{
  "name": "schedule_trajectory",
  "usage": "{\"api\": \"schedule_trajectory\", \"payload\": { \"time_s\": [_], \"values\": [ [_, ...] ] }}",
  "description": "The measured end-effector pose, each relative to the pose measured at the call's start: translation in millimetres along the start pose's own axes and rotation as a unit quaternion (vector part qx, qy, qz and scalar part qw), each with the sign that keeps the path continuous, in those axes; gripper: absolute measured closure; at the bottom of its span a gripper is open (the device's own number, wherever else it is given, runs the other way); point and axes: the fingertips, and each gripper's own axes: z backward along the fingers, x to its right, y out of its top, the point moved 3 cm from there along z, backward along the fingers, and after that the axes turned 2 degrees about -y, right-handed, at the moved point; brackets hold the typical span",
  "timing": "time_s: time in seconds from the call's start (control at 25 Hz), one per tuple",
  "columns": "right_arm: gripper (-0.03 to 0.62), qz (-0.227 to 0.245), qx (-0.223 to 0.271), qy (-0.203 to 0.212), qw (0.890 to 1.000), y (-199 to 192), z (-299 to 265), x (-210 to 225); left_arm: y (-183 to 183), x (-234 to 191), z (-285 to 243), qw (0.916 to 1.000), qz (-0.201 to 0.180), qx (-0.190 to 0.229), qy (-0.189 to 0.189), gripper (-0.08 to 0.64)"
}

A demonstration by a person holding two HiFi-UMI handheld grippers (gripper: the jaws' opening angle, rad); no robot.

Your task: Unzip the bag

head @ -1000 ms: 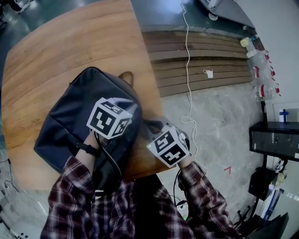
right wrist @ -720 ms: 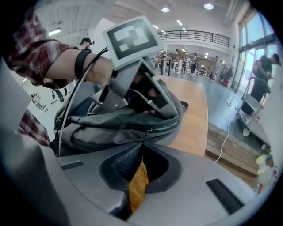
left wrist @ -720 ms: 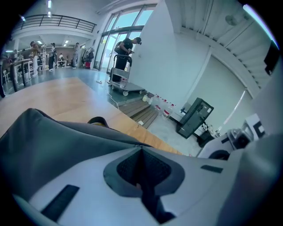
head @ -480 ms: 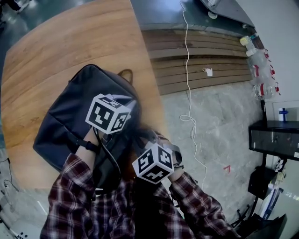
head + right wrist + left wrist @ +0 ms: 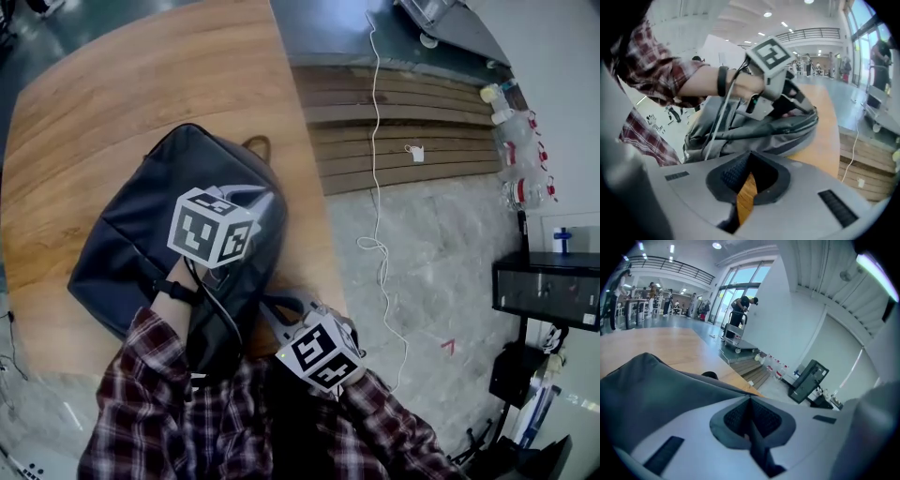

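Observation:
A dark backpack (image 5: pixel 141 234) lies flat on the wooden table (image 5: pixel 112 94). My left gripper (image 5: pixel 246 204) rests on the backpack's right half, its jaws shut on a fold of the bag's fabric (image 5: pixel 656 390) at the tips (image 5: pixel 750 401). In the right gripper view the left gripper (image 5: pixel 799 105) pinches the upper edge of the bag (image 5: pixel 754 131). My right gripper (image 5: pixel 286 319) hovers by the table's near right edge, just off the bag's corner and strap. Its jaws (image 5: pixel 749 161) are shut, with only wood showing through the slit.
Right of the table the floor drops to wooden steps (image 5: pixel 403 131), with a white cable (image 5: pixel 375 141) trailing across them. Bottles (image 5: pixel 520 150) and a black cabinet (image 5: pixel 544 291) stand at the far right. Bare wood lies beyond the bag.
My right gripper has moved from the bag's right edge back toward my body, along the table's near edge. The left gripper has stayed on the bag, nearly still.

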Motion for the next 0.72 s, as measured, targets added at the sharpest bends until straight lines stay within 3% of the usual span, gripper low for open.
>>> {"api": "schedule_trajectory", "payload": {
  "time_s": [0.2, 0.36, 0.56, 0.72],
  "values": [
    [0.584, -0.006, 0.026, -0.027, 0.999, 16.8, 14.9, 25.8, 11.3, 9.6, 41.0, 0.9968, 0.022, 0.077, 0.009, 0.552],
    [0.584, -0.008, 0.075, -0.039, 0.996, 54.8, 42.3, 28.5, 19.9, 39.0, 100.2, 0.9879, 0.035, 0.147, 0.036, 0.552],
    [0.584, 0.001, 0.150, -0.051, 0.987, 119.0, 83.9, 22.8, 31.3, 77.9, 183.2, 0.9653, 0.038, 0.241, 0.094, 0.552],
    [0.584, 0.027, 0.207, -0.053, 0.977, 163.2, 114.0, 6.8, 37.7, 102.8, 233.7, 0.9474, 0.029, 0.288, 0.137, 0.552]
  ]
}}
